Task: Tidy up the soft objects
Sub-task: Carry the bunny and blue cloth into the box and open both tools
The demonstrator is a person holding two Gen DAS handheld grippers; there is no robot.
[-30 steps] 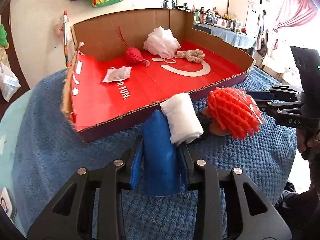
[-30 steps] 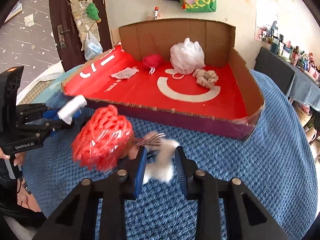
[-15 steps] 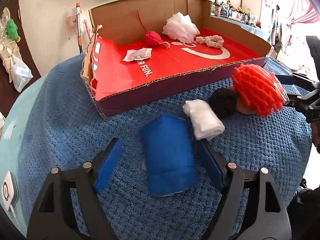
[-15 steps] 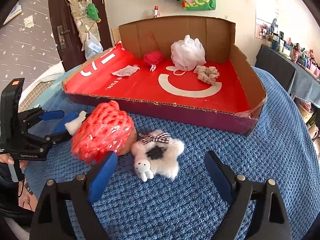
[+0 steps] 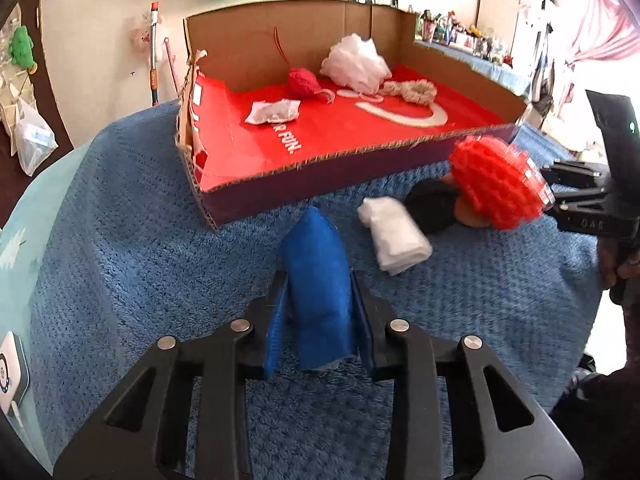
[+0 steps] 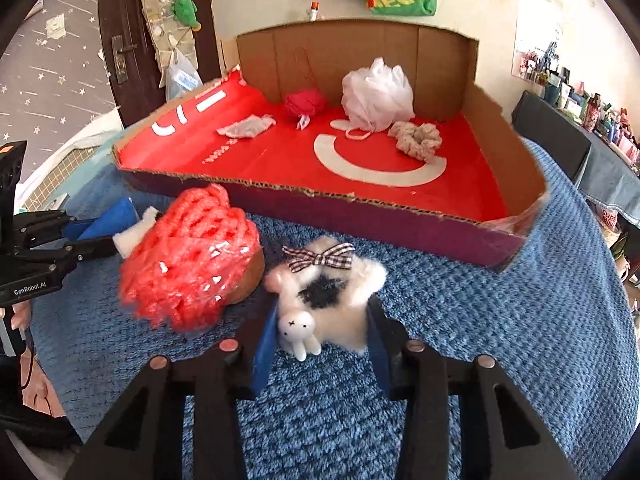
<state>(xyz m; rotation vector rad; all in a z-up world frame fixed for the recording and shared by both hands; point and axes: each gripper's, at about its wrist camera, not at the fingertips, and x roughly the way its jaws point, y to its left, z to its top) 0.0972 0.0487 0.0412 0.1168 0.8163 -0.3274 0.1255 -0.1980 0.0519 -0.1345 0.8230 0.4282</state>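
My left gripper [image 5: 318,312] is shut on a folded blue cloth [image 5: 316,276] on the blue mat. A white folded cloth [image 5: 394,236] lies just to its right, with a black soft item [image 5: 434,208] and a red netted ball [image 5: 496,182] beyond. My right gripper [image 6: 320,328] has its pads closed against a white fluffy plush with a checked bow and a small bunny [image 6: 328,300]. The red netted ball [image 6: 188,264] sits to its left. The cardboard tray [image 6: 360,216] holds a white mesh sponge [image 6: 378,94], a red yarn ball [image 6: 304,102], a beige scrunchie [image 6: 416,140] and a white sachet [image 6: 246,128].
A blue knitted mat [image 5: 120,240] covers the round table. A small white device [image 5: 10,368] lies at the table's left edge. A door [image 6: 132,32] and a wall with hanging bags stand behind the tray.
Both grippers were wide open half a second ago. The left one has closed on the blue cloth and the right one has closed around the white plush.
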